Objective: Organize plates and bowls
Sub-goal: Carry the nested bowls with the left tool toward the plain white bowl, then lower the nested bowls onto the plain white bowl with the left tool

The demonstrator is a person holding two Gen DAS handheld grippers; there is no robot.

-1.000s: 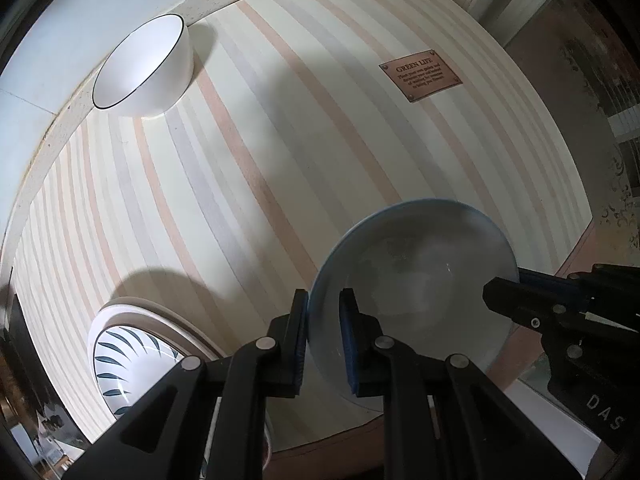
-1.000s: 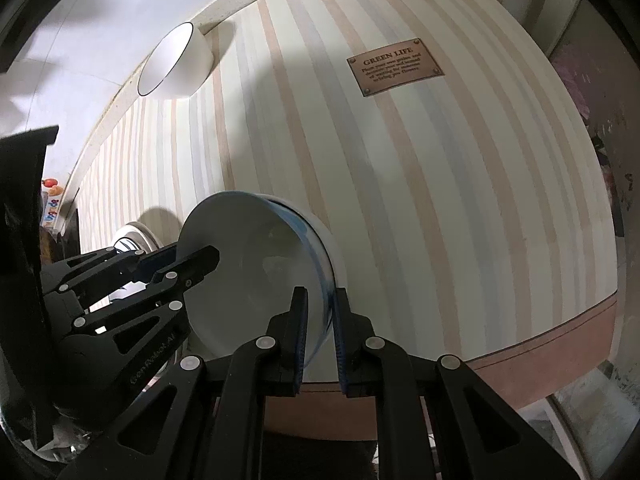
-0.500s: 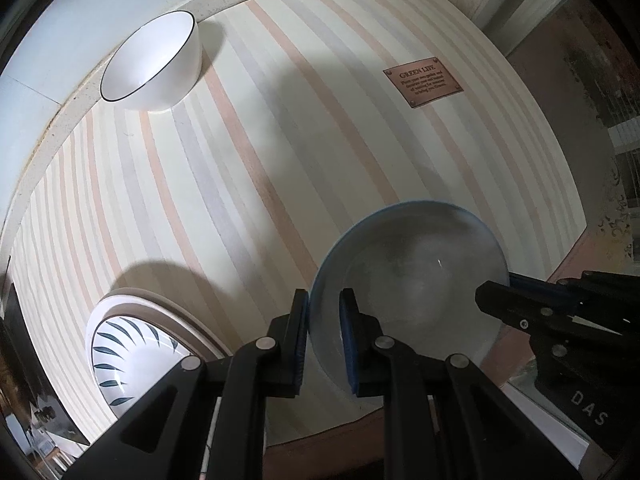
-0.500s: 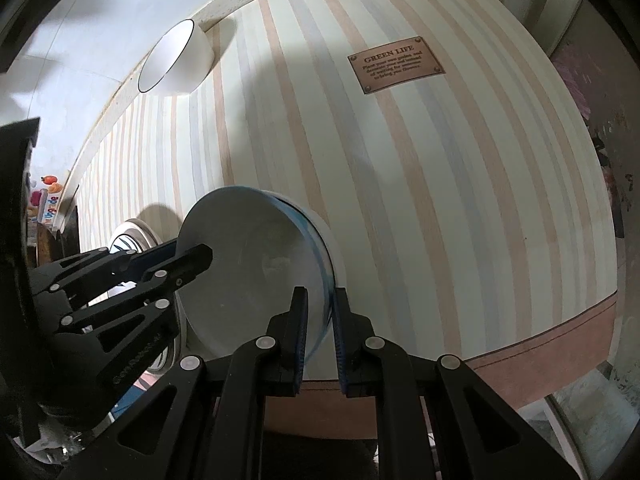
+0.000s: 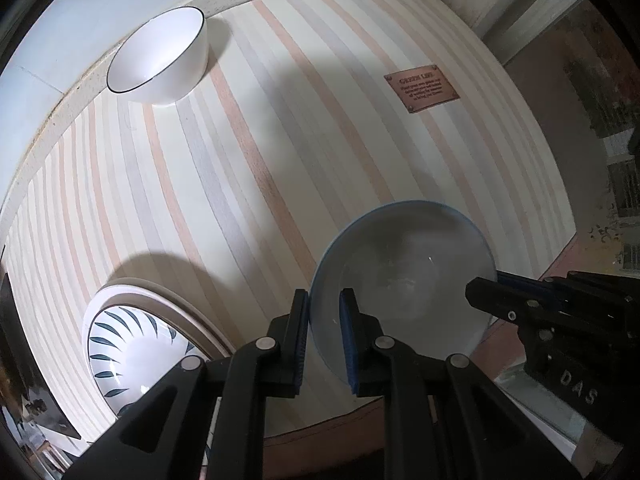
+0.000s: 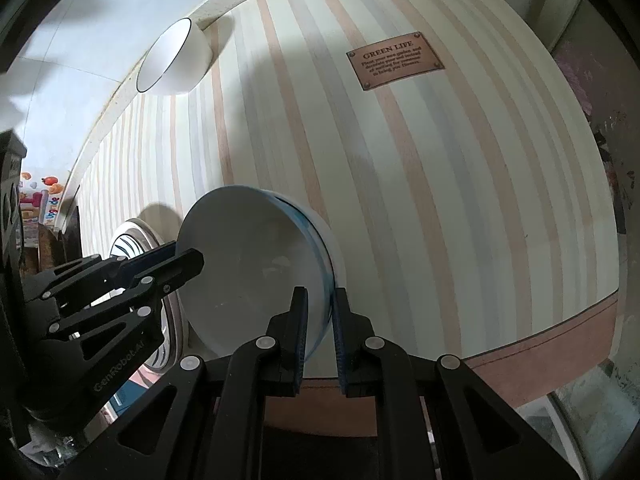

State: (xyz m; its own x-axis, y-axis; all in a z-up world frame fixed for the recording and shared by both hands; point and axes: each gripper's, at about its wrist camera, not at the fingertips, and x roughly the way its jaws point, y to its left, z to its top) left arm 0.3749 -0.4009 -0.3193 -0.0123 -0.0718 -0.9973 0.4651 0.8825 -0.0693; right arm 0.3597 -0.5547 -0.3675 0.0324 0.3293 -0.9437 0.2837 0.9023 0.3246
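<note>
The blue-rimmed bowl (image 5: 404,280) is gripped at opposite rims by the left gripper (image 5: 324,336) and right gripper (image 6: 318,336), fingers narrowed on it, near the table's (image 5: 280,140) front edge.

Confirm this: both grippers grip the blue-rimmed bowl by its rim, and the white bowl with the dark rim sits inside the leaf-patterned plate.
Not quite. Both grippers, left and right, do grip the blue-rimmed bowl by its rim. But the left wrist view shows the white bowl standing alone at the table's far edge, well apart from the leaf-patterned plate.

On the tablecloth (image 5: 280,160), a bowl (image 5: 404,292) sits near right, a leaf-patterned plate (image 5: 132,352) near left, another bowl (image 5: 160,56) far left, and a plaque (image 5: 421,87) far right.
</note>
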